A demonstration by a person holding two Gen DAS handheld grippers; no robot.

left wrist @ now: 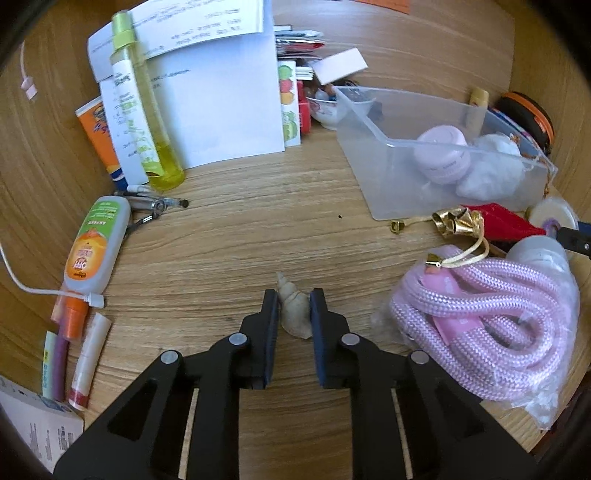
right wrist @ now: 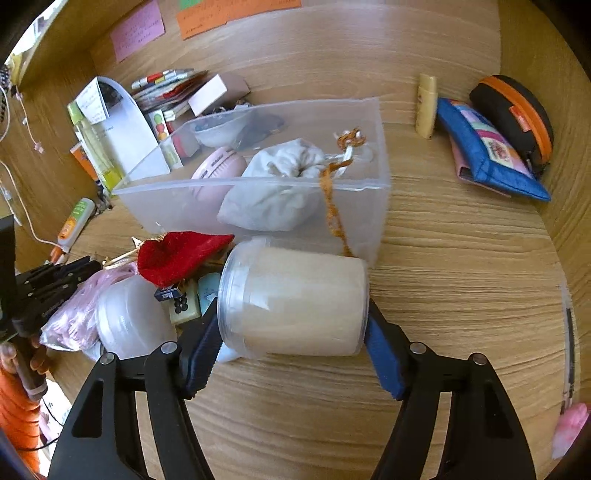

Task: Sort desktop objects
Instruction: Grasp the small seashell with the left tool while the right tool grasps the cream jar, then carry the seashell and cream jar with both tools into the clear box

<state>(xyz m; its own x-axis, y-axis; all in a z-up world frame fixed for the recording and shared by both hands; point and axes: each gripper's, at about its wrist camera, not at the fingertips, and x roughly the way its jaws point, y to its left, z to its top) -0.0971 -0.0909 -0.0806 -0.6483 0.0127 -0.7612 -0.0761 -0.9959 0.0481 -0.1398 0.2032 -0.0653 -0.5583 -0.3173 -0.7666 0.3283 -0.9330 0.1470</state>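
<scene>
This looks like a home desk in a study nook: a wood-grain desk (left wrist: pixel 240 229) with wooden walls rising at its far and side edges, coloured sticky notes (right wrist: pixel 138 29) stuck to the back wall. Printed papers (left wrist: pixel 221 96) lean at the far left corner beside a spray bottle (left wrist: pixel 144 107) and tubes. Charging cables (left wrist: pixel 26 85) trail along the left edge, and pouches (right wrist: pixel 487 147) lie near the far right corner
</scene>
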